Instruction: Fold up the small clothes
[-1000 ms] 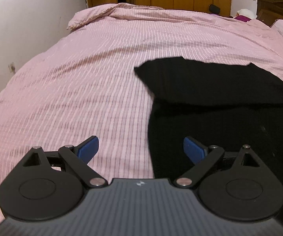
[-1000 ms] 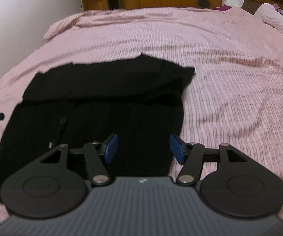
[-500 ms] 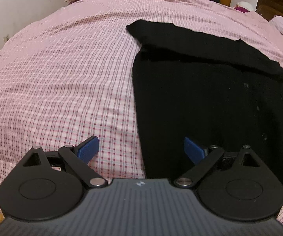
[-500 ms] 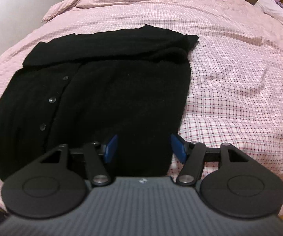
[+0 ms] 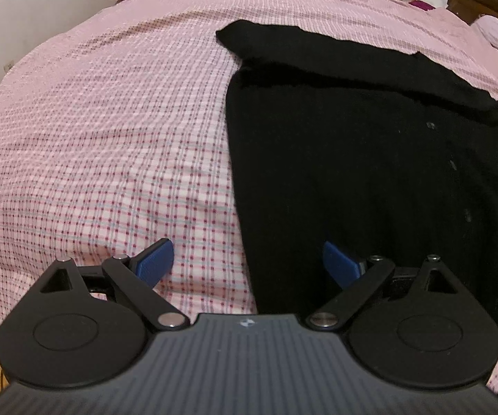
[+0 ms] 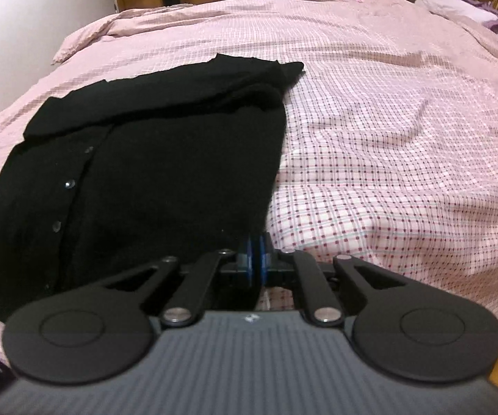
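A black cardigan (image 6: 152,173) lies flat on the bed (image 6: 387,145), filling the left and middle of the right wrist view and the right half of the left wrist view (image 5: 370,173). Its sleeves appear already folded across the top into a dark band along the far edge, and a row of buttons (image 6: 67,184) runs down the front, so the first folds look done while the body is yet to be doubled over. The right claw (image 6: 256,254) is pinched closed at the bottom right corner of the cardigan, low in the middle of its frame; the dark hem seems to be caught between the blue pads, though the black cloth makes this hard to confirm. The left claw (image 5: 247,263) stands wide open over the bottom left corner, one blue pad above the checked pink cover and the other above the black knit, gripping nothing. What remains, by my reading, is closing on that corner and folding the lower part upward
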`<state>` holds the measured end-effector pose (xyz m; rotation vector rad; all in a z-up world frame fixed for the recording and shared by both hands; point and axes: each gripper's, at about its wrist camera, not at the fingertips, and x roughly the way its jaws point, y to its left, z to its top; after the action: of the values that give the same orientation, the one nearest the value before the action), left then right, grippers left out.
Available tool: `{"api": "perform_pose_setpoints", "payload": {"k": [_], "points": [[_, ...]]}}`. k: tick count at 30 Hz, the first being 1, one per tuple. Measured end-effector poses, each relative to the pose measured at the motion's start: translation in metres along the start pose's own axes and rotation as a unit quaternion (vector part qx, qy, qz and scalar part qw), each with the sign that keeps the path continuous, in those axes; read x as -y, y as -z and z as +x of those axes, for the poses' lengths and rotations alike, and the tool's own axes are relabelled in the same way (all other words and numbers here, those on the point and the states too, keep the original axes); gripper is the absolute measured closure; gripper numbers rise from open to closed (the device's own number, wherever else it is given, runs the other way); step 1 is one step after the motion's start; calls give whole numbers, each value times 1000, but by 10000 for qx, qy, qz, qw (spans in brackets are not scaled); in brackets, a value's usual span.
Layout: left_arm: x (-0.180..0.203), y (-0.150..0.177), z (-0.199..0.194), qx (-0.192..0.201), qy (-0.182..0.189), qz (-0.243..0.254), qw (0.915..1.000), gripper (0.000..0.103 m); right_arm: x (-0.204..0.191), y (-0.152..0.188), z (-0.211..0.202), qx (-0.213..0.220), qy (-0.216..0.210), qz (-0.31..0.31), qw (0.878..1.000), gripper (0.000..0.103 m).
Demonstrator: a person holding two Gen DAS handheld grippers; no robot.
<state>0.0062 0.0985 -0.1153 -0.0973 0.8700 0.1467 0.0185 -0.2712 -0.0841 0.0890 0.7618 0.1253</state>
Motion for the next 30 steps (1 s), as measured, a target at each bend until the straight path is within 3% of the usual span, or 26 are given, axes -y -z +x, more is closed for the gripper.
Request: {"api": "perform_pose_setpoints", "payload": {"k": [4,8,9,20,25,30], "points": [[-2,10,-1,-200,142,-56,9997,7,-2,1,-4,4,-38,24,10000,90],[-4,17,-5,-258,247,-42,9994,7,-7,7,-14,-69,-226,172,9996,46],[-3,18,-7,-253,269,-33,9993,7,-7,9,-17,-73,-270,217,9994,43],[10,30,-2,-389,1035,62,9938,15,-19,23,-20,-575,-916,7,9941,43],[18,32,4,-463,1112,199,9925,16,-18,26,-8,-651,-1069,178,9920,43],[24,34,2,-501,1198,181,9914,35,-17,29,-10,-627,-1116,172,9916,43]]}}
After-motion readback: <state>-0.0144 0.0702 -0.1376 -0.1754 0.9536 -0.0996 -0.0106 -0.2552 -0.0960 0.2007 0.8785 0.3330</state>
